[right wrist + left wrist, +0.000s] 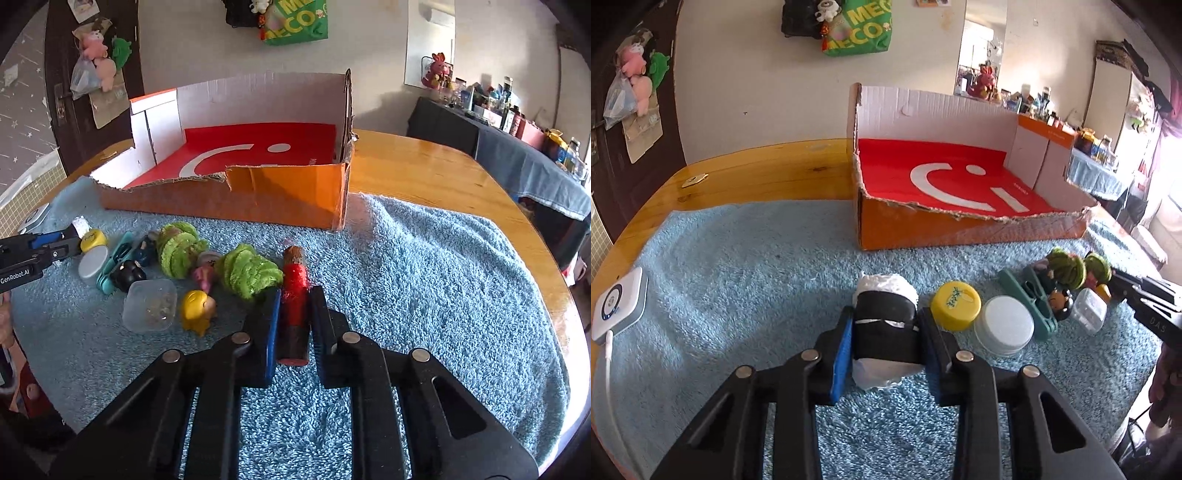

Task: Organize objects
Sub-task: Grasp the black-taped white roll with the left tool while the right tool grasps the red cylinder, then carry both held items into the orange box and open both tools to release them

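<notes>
Clearly both grabs are made at the two ends of the clutter, so each tool works without crossing the other. At the far left of the row, the left hand-held gripper has its blue pads pressed against the sides of a black-and-white sushi-shaped toy, which rests on the blue towel with its black band square between the jaws. That hold across the flat sides should keep the soft piece from rolling out. Just beside it lie a yellow cap, a white lid and a teal clothespin, near enough that a lift will probably need to go straight up. Further right sit two green plush pieces, a small clear box and a yellow figurine. At the right end, the right hand-held gripper is pinched onto a red glittery cylinder, gripped low on its length, its cork-brown tip pointing toward the box. Behind everything stands the torn orange cardboard box, its cut-down front wall facing the row, its red floor bare in these views; it looks like the intended destination on the wooden table.
</notes>
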`<action>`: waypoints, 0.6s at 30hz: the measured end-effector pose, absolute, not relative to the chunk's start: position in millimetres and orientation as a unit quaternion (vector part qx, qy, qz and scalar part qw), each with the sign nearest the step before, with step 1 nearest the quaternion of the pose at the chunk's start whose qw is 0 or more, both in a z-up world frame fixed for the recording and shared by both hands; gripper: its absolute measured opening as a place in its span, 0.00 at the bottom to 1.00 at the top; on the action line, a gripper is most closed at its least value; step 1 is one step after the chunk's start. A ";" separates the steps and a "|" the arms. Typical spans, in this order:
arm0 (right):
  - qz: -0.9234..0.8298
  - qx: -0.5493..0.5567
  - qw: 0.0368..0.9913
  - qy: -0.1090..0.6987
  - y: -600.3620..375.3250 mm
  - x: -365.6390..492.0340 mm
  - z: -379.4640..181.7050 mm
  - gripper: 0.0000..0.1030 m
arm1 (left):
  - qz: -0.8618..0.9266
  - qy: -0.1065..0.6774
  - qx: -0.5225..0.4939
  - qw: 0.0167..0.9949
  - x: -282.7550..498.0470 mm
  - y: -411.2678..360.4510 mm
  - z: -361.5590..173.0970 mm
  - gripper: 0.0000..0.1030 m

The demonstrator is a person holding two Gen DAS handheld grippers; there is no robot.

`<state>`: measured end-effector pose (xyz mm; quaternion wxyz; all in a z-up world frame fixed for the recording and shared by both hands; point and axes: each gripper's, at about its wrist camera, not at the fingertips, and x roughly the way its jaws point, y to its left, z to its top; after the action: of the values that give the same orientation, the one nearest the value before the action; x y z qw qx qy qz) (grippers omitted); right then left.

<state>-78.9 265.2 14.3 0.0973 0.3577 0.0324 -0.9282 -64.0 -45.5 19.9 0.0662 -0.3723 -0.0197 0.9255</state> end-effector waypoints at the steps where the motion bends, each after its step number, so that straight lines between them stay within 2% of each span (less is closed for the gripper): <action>1: -0.929 0.356 0.099 0.028 265.8 -77.6 14.5 0.14 | 0.926 -0.022 -0.370 0.067 -63.2 -45.4 20.9 0.34; 18: -0.947 0.302 0.108 0.010 268.0 -67.7 58.6 0.14 | 0.946 -0.026 -0.312 0.083 -46.3 -39.6 65.6 0.34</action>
<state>-67.7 268.0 58.6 0.1083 0.3016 0.0096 -0.9472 -46.3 -39.6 65.6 0.0834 -0.3120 -0.0262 0.9460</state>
